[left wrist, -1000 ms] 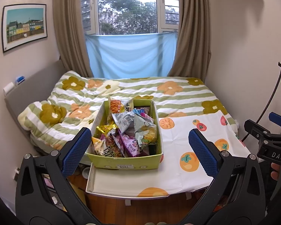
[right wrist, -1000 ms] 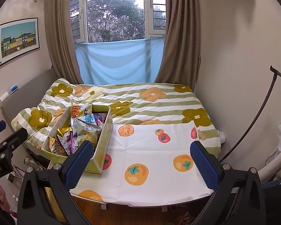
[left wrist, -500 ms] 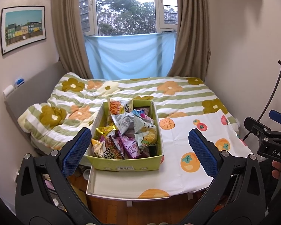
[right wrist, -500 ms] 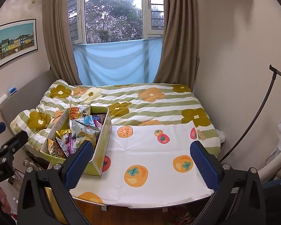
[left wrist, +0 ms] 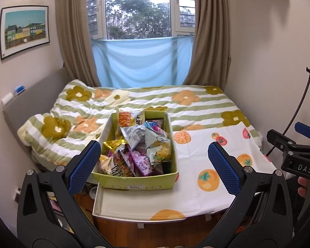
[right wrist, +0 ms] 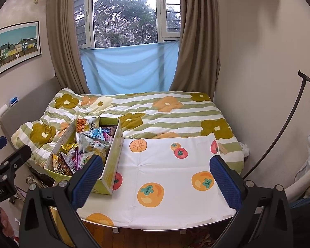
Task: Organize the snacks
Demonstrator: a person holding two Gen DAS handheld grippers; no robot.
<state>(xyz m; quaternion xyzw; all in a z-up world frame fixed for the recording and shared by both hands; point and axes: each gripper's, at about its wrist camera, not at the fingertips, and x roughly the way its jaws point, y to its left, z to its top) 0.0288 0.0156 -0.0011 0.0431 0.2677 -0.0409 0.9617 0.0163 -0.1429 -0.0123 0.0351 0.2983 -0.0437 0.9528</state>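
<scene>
All the snacks [left wrist: 134,148] in view sat jumbled inside one green box [left wrist: 137,183], packets heaped at odd angles, some crumpled, one orange bag [left wrist: 126,118] standing up at the far end. Box stood on the left part of a low desk [left wrist: 134,206] covered by a white cloth with orange fruit prints [right wrist: 167,177], pushed up against the bed [left wrist: 155,103]. Cloth area right of the box showed no packets on it. Left claw [left wrist: 153,163] hung above the near edge of the desk, jaws spread wide, nothing between the blue pads [left wrist: 83,165], lined up roughly on the box. Right claw [right wrist: 155,177] also gaped wide and carried nothing, aimed more at the bare cloth, box off to its left. Neither claw touched the box or any packet. Progress: hard to call. Packets all in the box fit either a sorting job that takes them out onto the cloth, or a gather-up job whose end is everything back in the box; the messy heap leaned toward unsorted, but that was a judgement only. If sorting by kind was wanted, the whole heap was left to deal with; if boxing was wanted, nothing loose remained in sight. Floor under the desk was partly hidden, could not tell if any packet lay there.
</scene>
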